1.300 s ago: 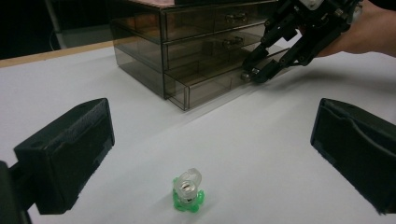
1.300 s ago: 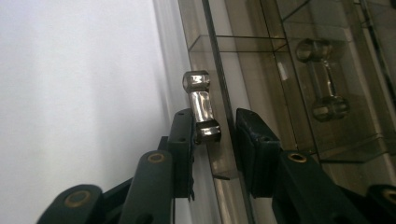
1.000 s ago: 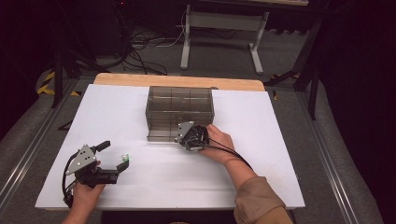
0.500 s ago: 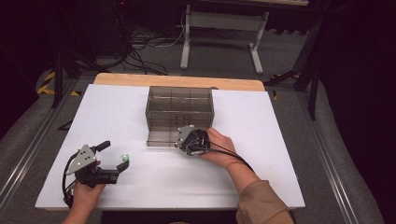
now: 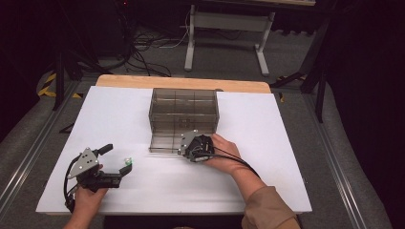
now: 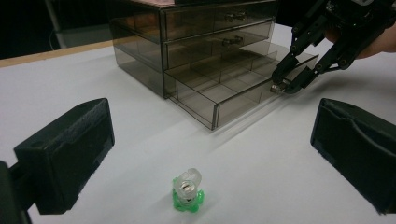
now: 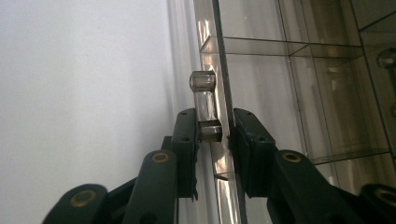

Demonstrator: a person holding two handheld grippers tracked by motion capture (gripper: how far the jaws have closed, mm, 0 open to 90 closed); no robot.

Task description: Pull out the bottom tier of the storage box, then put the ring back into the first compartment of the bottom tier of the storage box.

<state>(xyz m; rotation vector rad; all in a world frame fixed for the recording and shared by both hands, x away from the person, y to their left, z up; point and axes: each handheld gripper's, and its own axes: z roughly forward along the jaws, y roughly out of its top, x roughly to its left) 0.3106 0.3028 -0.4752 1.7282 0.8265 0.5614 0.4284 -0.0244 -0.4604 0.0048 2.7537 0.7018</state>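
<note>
high view first: our right gripper (image 5: 184, 147) has drawn the bottom drawer (image 5: 165, 143) of the smoky plastic cabinet (image 5: 184, 107) further out over the white table (image 5: 286, 157) than it stood a second ago. in the right gripper view the jaws are clamped on the drawer's front panel at its clear handle (image 7: 203, 105). our left gripper (image 5: 125, 168) has kept its place, jaws spread wide and holding nothing, with the small green-based piece (image 6: 187, 189) standing on the table between them. we judge the drawer open enough now to take that piece, so the pull looks nearly done.
</note>
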